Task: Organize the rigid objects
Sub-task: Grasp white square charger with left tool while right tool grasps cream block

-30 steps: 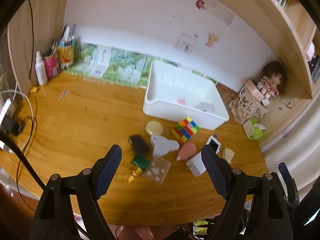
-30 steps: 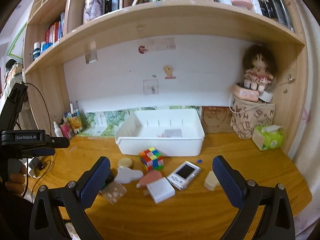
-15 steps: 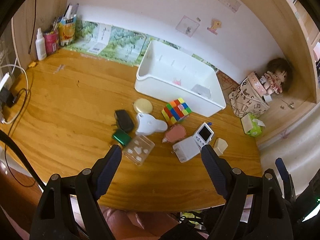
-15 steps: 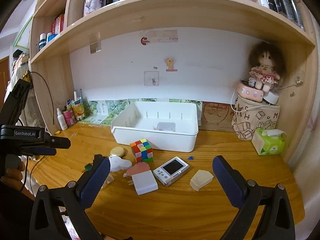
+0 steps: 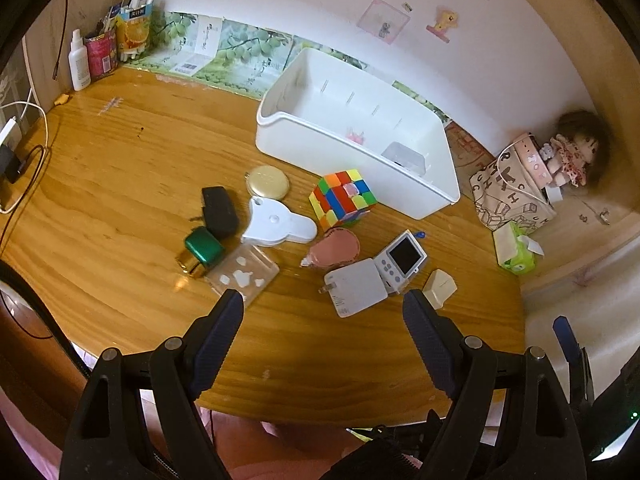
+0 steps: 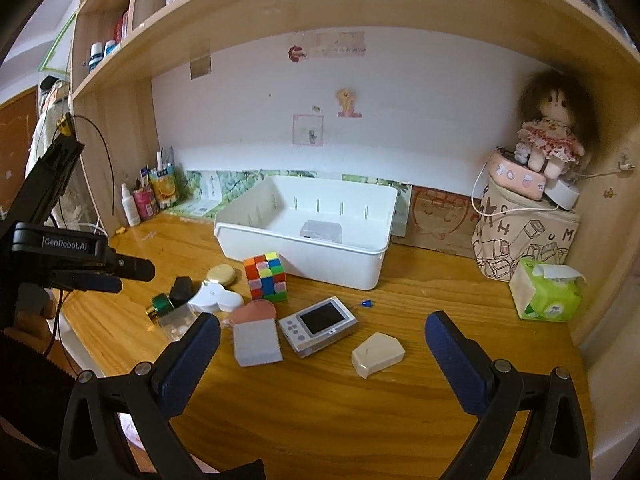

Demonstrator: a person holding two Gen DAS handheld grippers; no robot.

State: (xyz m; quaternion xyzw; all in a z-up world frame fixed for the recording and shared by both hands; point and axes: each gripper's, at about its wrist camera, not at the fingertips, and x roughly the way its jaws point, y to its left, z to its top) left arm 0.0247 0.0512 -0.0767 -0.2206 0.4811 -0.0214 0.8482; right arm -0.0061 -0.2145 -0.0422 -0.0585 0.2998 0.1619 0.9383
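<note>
From where I sit, the main risk is the crowding: the loose pieces lie packed together in front of the white bin (image 5: 416,200), and my left gripper (image 5: 323,318) hangs spread wide and empty above the desk (image 5: 120,152). If I drop onto the white charger (image 5: 356,286), 1 finger will likely nudge the small camera (image 5: 402,260) that touches it, or the pink piece (image 5: 336,246) just beside it. The clear case (image 5: 244,274) lies flat and thin — I judge it will slide away from closing fingers instead of lifting.

The cube (image 5: 342,198) sits nearest the bin, so knocking it sideways could scatter the white paddle-shaped piece (image 5: 276,226) and the round gold compact (image 5: 267,182).

My right gripper (image 6: 322,342) is also spread wide, holding nothing. In its view the cream block (image 6: 378,354) lies on the desk between the 2 fingers, ahead of them and apart from the rest — my cleanest pick. In the left view, the charger sits just ahead, between the fingers, while the green cap (image 5: 203,246) and black pouch (image 5: 219,210) lie off to the left. The bin already holds a clear box (image 6: 321,230).
</note>
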